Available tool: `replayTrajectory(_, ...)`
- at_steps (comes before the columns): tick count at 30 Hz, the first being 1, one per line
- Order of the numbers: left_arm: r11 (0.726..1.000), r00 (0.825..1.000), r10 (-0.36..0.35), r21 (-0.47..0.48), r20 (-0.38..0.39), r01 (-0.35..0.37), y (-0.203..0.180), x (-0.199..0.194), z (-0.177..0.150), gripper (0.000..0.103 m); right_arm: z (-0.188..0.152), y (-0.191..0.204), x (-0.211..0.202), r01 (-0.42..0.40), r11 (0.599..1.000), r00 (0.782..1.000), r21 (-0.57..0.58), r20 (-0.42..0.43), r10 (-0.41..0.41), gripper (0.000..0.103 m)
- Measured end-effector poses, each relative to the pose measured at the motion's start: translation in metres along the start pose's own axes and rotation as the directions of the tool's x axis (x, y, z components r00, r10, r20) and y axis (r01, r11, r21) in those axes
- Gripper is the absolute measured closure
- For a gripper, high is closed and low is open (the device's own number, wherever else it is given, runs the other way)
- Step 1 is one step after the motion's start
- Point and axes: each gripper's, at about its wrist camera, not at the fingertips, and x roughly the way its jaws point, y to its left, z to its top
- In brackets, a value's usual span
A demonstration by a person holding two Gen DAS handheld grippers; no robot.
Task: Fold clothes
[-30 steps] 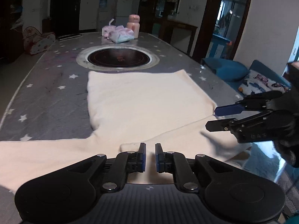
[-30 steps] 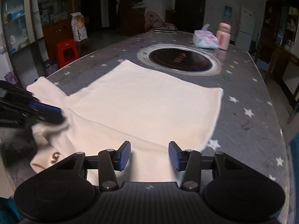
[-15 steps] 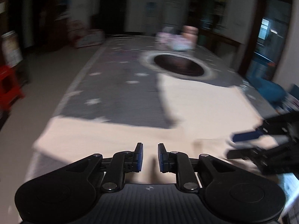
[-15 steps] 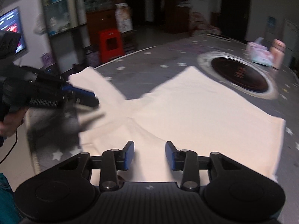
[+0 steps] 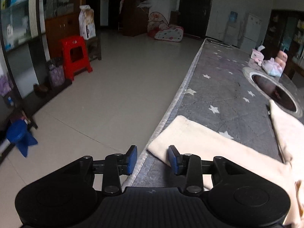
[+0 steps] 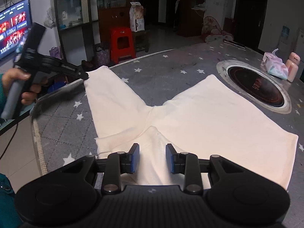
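Note:
A cream long-sleeved shirt [image 6: 209, 117] lies flat on the grey star-patterned table [image 6: 171, 72]. One sleeve [image 6: 110, 102] stretches towards the table's left edge. My left gripper [image 5: 152, 152] hovers at that sleeve's cuff [image 5: 199, 138]. Its jaws are opening, the cuff corner lies between them, and the pads do not press on it. In the right wrist view a hand holds the left gripper [image 6: 84, 75] with its tips at the cuff. My right gripper [image 6: 152, 149] stands over the shirt near the shoulder. Its jaws are closing, with cloth lying below the gap and not pinched.
A round built-in hob [image 6: 254, 85] lies beyond the shirt, with a tissue pack [image 6: 275, 68] and a pink bottle [image 6: 293, 66] behind it. The table's edge [image 5: 171, 110] drops to the floor, where a red stool [image 5: 75, 57] stands.
My left gripper swung left from the shirt's middle to the sleeve cuff at the table's edge and its jaws widened. My right gripper turned left over the shirt and its jaws narrowed.

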Motion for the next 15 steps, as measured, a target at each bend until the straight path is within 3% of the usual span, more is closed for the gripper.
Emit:
replayTrajectory(2,1.000,1.000,-0.017,-0.013,0.000,0.017,0.003,0.003,0.001,0.065,-0.001,0.001,-0.002,0.000,1.000,1.000,0.002,0.004,0.000,0.073)
replayTrajectory(4,0.999,0.999,-0.037,-0.015,0.004,0.037,0.004,0.004,0.001,0.081,-0.002,0.001,-0.005,-0.001,1.000,1.000,0.012,0.011,0.001,0.072)
replayTrajectory(7,0.999,0.999,-0.031,-0.008,0.014,0.031,-0.001,0.000,0.003,0.097,-0.003,0.000,-0.009,0.007,1.000,1.000,0.024,0.025,-0.007,0.071)
replayTrajectory(11,0.996,0.995,-0.086,0.014,0.054,0.085,-0.017,-0.020,0.010,0.097,-0.006,-0.006,-0.018,0.023,0.999,0.999,0.048,0.047,-0.026,0.071)
replayTrajectory(15,0.975,0.973,-0.213,0.088,0.086,0.206,-0.051,-0.049,0.020,0.098,-0.011,-0.017,-0.029,0.049,0.995,0.996,0.092,0.067,-0.055,0.071)
